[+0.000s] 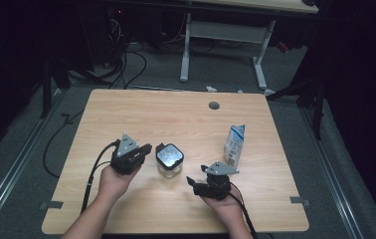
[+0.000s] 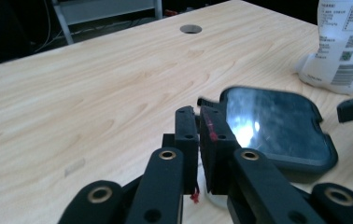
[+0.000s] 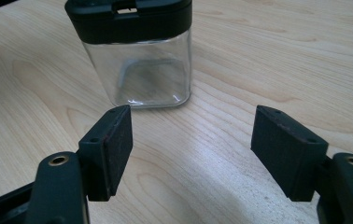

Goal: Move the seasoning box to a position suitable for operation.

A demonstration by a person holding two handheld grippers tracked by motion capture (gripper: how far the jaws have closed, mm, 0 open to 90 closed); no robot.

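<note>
Clear square jar [image 1: 169, 161] with a black lid stands near the middle of the wooden table [image 1: 141, 114], between the two hand-held tools. High view: left gripper [image 1: 145, 148] just beside the jar's lid edge, right gripper [image 1: 192, 180] close to the jar at its near right, and a white-and-blue pouch [image 1: 235, 144] standing well off to the right. Left gripper view alone gives the lid [image 2: 277, 126] top: glossy, rounded corners, glare patch; jaws clenched together with nothing between them, tips at the lid's rim, contact hard to judge. Pouch [image 2: 340, 44] cut off at the frame's top edge, its print too small to read. Right gripper view alone gives the jar [image 3: 139, 70] wall: transparent, empty, thick base; jaws released, spread wide, jar beyond their tips, its lid top cropped.
</note>
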